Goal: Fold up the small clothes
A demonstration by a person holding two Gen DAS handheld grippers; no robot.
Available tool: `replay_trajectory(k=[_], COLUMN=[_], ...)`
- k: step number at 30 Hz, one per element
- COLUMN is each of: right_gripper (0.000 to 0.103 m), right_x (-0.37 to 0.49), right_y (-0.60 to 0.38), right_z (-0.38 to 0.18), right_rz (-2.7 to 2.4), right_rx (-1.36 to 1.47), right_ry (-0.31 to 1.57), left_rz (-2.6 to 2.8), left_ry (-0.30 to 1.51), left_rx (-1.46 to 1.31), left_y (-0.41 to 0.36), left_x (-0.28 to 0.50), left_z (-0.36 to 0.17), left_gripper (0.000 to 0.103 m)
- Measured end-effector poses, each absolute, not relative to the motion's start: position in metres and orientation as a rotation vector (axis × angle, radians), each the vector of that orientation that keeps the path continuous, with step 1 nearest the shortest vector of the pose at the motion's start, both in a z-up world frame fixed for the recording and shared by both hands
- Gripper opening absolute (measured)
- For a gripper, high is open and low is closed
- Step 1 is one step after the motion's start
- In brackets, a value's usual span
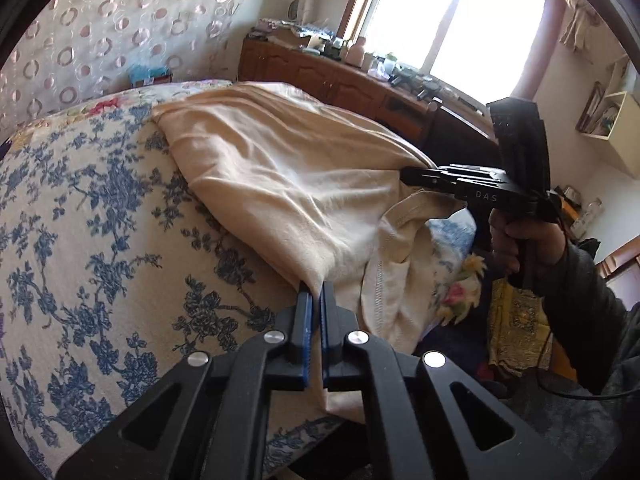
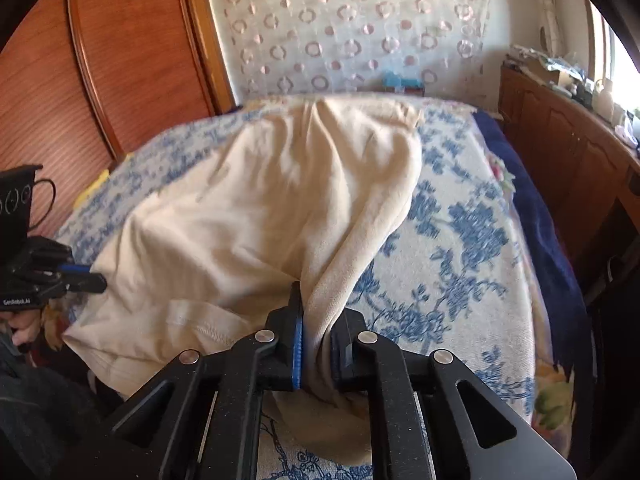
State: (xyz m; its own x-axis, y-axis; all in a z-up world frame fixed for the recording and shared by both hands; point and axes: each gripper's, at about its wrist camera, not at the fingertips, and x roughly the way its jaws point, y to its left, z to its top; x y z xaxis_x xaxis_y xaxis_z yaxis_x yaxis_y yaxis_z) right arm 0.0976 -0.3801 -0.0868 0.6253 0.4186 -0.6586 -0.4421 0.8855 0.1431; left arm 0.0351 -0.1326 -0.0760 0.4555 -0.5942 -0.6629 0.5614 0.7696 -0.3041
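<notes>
left wrist view: the left gripper (image 1: 316, 292) is clenched on a near edge of a cream t-shirt (image 1: 280, 176), a thin fold of fabric pinched between its blue pads. the shirt lies spread across a bed (image 1: 100, 240) covered in a white bedspread with blue flowers, its near part lifted slightly off the cover. to the right, the right gripper (image 1: 408, 174), held in a hand (image 1: 524, 240) with a dark sleeve, grips another edge of the same shirt near the ribbed neckline. a wooden cabinet (image 1: 320, 76) crowded with small items stands under a bright window (image 1: 460, 20).

right wrist view: the right gripper (image 2: 316, 320) is clamped on a thick bunched twist of the cream shirt (image 2: 260, 200). the left gripper (image 2: 94, 276) holds the shirt's far left edge. a wooden wardrobe (image 2: 120, 60) stands behind the bed (image 2: 460, 260).
</notes>
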Motion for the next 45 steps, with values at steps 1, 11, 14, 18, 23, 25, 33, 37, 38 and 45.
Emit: replay_trajectory(k=[1, 11, 14, 18, 23, 25, 33, 37, 38, 45], right_gripper=[0.007, 0.007, 0.007, 0.007, 0.007, 0.008, 0.033, 0.057, 0.057, 0.058], right_x=[0.095, 0.078, 0.083, 0.114, 0.194, 0.226, 0.334, 0.34, 0.337, 0.289], right_y=[-0.385, -0.395, -0.393, -0.387, -0.376, -0.37, -0.346, -0.356, -0.361, -0.376], right_z=[-0.082, -0.04, -0.019, 0.01, 0.033, 0.032, -0.01, -0.02, -0.018, -0.019], right_rz=[0.488, 0.516, 0.534, 0.548, 0.538, 0.533, 0.445, 0.402, 0.397, 0.468], right_rx=[-0.016, 0.03, 0.028, 0.029, 0.04, 0.043, -0.048, -0.098, -0.1, -0.16], right_ry=[0.731, 0.646, 0.609, 0.585, 0.621, 0.646, 0.767, 0.748, 0.734, 0.695], left_rz=[-0.72, -0.699, -0.687, -0.639, -0.557, -0.519, -0.446, -0.451, -0.454, -0.515], left_ry=[0.828, 0.71, 0.678, 0.642, 0.667, 0.679, 0.777, 0.778, 0.77, 0.784], left_rx=[-0.047, -0.096, -0.104, -0.095, -0.084, -0.08, -0.09, -0.064, -0.064, -0.027], left_y=[-0.132, -0.113, -0.104, -0.097, -0.095, -0.093, -0.088, -0.086, -0.085, -0.079], left_x=[0.031, 0.032, 0.054, 0.103, 0.181, 0.209, 0.299, 0.302, 0.298, 0.255], left_z=[-0.071, -0.021, -0.005, 0.019, 0.024, 0.02, -0.03, -0.04, -0.039, -0.043], left_gripper=[0.0, 0.0, 0.0, 0.0, 0.0, 0.0, 0.001, 0.029, 0.038, 0.057])
